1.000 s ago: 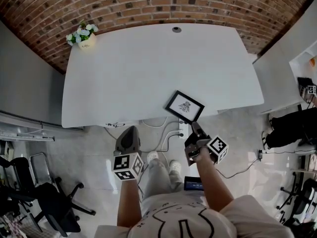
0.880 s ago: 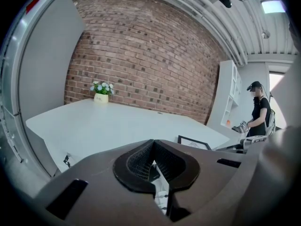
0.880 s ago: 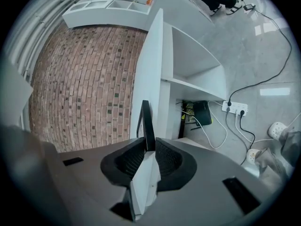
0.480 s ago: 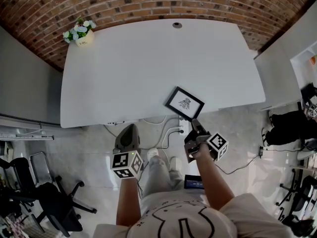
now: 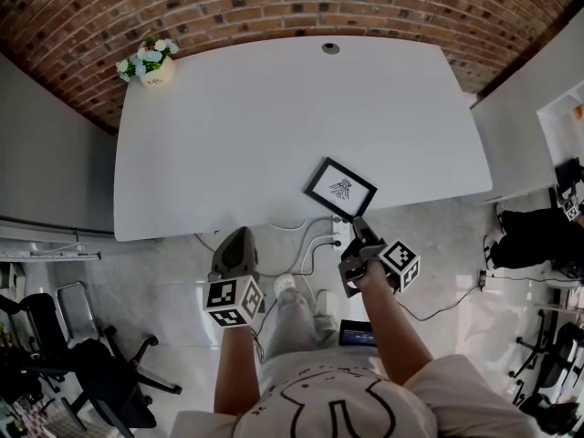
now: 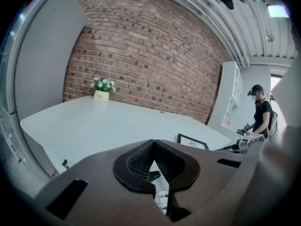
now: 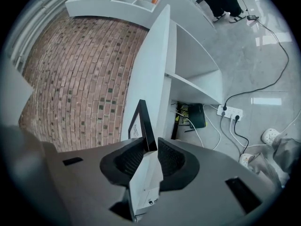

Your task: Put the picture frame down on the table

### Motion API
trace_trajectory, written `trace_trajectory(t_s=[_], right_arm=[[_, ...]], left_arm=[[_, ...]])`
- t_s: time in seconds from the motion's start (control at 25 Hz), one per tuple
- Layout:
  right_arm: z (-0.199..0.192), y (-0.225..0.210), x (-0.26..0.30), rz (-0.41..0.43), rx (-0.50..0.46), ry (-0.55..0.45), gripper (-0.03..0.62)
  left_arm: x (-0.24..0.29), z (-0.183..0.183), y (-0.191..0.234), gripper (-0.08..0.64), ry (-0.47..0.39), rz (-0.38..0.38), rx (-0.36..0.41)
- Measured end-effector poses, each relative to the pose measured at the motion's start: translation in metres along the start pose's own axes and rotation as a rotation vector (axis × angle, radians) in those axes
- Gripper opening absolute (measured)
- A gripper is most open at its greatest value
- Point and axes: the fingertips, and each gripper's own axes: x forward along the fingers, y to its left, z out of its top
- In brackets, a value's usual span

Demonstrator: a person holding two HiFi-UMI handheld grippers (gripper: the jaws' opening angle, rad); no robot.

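The picture frame is black with a white mat and a small drawing. It sits tilted over the near right edge of the white table. My right gripper is shut on the frame's near corner from below the table edge. In the right gripper view the frame stands edge-on between the pads, with my right gripper closed around it. My left gripper hangs shut and empty in front of the table, left of the frame. In the left gripper view, my left gripper points at the table and the frame shows to the right.
A small pot of white flowers stands at the table's far left corner. White shelving stands right of the table, and a power strip with cables lies on the floor. Office chairs stand at the lower left. A person stands far right.
The right gripper and the frame have crept slightly forward over the table's edge. The left gripper has hardly moved.
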Motion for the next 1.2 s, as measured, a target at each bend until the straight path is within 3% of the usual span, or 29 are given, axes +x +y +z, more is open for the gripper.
trace_trajectory(t_s=[0.24,0.48,0.92,1.2], right_arm=[[-0.001,-0.003,0.011,-0.071,-0.005,0.004,0.153],[-0.002,-0.002,0.02,-0.12,-0.031,-0.002,0.201],[-0.004,0.008,0.045,-0.218,-0.047,-0.05,0.233],[-0.003,0.015,0.057,-0.221,-0.065,-0.069,0.247]], left_arm=[[0.011,0.008,0.005,0.012,0.005,-0.018,0.008],[0.019,0.018,0.014,0.012,0.003,-0.032,0.013],[0.045,0.039,0.04,0.012,0.006,-0.081,0.016],[0.059,0.057,0.049,0.012,-0.008,-0.103,0.035]])
